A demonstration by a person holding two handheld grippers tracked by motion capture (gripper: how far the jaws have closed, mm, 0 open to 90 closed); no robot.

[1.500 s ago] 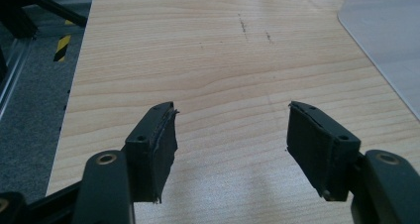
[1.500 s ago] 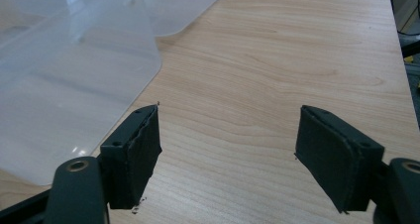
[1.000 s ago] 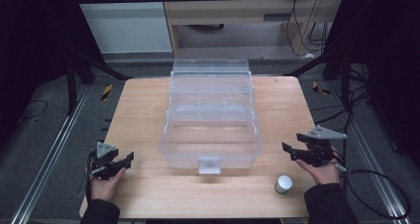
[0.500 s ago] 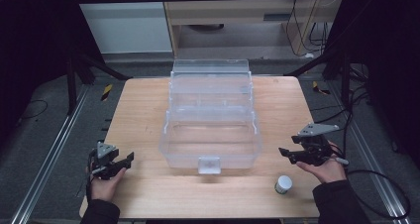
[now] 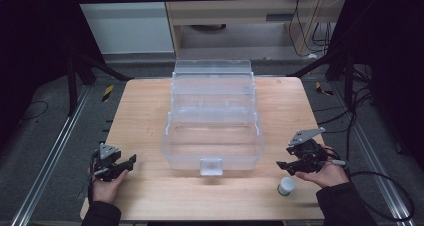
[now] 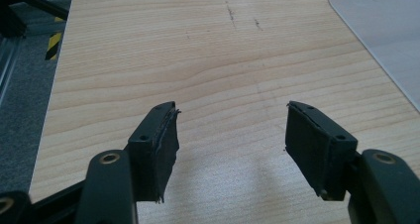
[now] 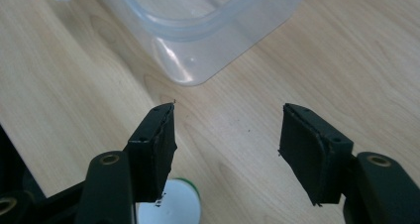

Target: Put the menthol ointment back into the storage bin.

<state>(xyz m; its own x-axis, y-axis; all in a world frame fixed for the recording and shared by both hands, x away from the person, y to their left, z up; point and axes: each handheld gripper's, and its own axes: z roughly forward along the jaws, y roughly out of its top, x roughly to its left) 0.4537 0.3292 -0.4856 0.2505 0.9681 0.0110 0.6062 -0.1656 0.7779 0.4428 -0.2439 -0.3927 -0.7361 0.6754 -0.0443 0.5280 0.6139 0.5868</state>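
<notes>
A clear plastic box with its lid swung back stands mid-table. A small white jar with a green rim stands near the front right; in the right gripper view the jar sits low, behind the left jaw. My right gripper hovers just above and left of the jar, pointing at the box's front right corner. Its jaws have just been closing, but the right gripper is open with only bare wood between its pads. My left gripper rests at the front left; the left gripper is open and empty.
The wooden table has bare room left of the box; the box's corner shows at the upper right of the left gripper view. The table's left edge drops to a grey floor. Cables trail off the right side.
The right gripper has shifted left toward the box and lifted slightly, and its jaw gap has narrowed. The left gripper, box and jar have not moved.
</notes>
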